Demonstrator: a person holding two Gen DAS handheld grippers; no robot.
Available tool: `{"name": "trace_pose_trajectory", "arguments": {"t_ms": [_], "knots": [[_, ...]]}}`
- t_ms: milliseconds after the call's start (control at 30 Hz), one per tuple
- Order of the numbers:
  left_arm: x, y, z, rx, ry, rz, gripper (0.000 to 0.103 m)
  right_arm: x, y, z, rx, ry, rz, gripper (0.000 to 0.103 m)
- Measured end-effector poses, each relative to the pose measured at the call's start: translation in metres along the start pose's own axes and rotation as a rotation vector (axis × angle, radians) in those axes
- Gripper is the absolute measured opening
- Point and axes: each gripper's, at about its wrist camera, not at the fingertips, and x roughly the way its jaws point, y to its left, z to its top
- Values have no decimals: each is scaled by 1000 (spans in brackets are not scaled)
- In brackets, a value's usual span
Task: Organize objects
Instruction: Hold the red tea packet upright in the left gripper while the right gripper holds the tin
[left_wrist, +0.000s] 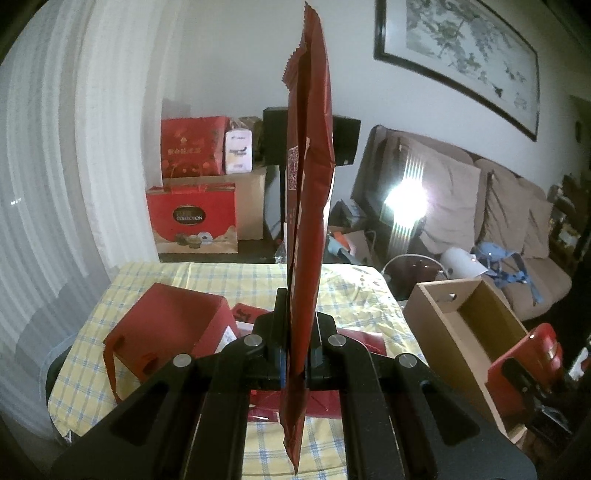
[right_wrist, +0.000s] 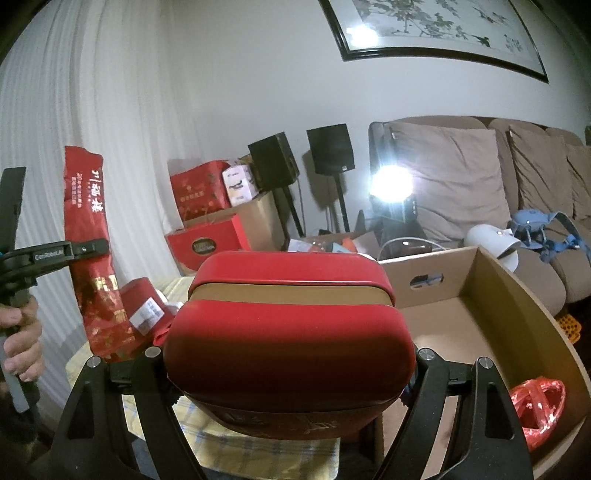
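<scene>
Left claw (left_wrist: 295, 354) is clamped on a flat red foil packet (left_wrist: 308, 184), which stands on edge, upright, above the checked tabletop (left_wrist: 88, 373). Right claw (right_wrist: 291, 373) has its jaws wide around a red tin (right_wrist: 290, 332), held in the air just beside the cardboard box (right_wrist: 524, 291). I read this as the carry step, both loads bound for the box. Next: tin in first, lowered clear of the red plastic bag (right_wrist: 535, 410) in the near corner, then the packet. Red gift bag (left_wrist: 162, 332) waits on the tabletop.
</scene>
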Motion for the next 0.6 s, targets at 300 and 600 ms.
{"name": "trace_pose_trajectory", "arguments": {"t_ms": [300,600], "knots": [[-3,4,1,0,-14,11,5,2,-3,-1,0,9,5,83],[-5,-1,2,16,-28,9,5,-1,-10,-1,-1,2,-10,83]]}}
